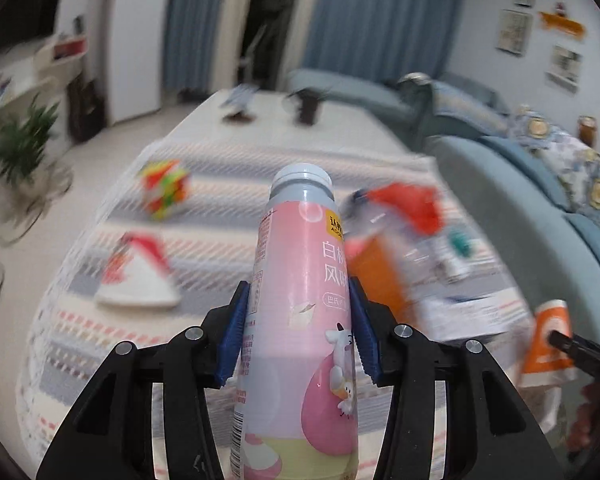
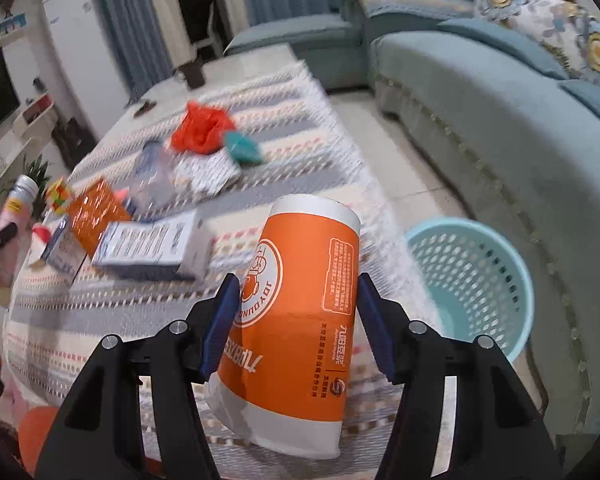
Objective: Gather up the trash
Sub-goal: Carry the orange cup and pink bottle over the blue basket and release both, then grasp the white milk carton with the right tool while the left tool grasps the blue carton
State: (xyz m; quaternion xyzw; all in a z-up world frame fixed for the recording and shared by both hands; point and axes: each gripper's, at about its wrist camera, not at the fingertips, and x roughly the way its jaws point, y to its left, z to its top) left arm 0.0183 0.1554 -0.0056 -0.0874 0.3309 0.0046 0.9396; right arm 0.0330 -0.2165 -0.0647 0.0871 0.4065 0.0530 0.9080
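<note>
Pink plastic drink bottle [image 1: 300,320] stands neck-up, clamped between the left gripper [image 1: 300,320] pads; the right gripper [image 2: 296,320] grips an upright orange paper cup [image 2: 300,300] beside a turquoise mesh basket [image 2: 472,280].

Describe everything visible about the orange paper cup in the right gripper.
The orange paper cup has white bands at both ends and a white printed round logo and text. Its lower end looks crumpled. It tilts slightly, clamped between the right gripper pads, above the striped tablecloth, left of the pale blue basket.
</note>
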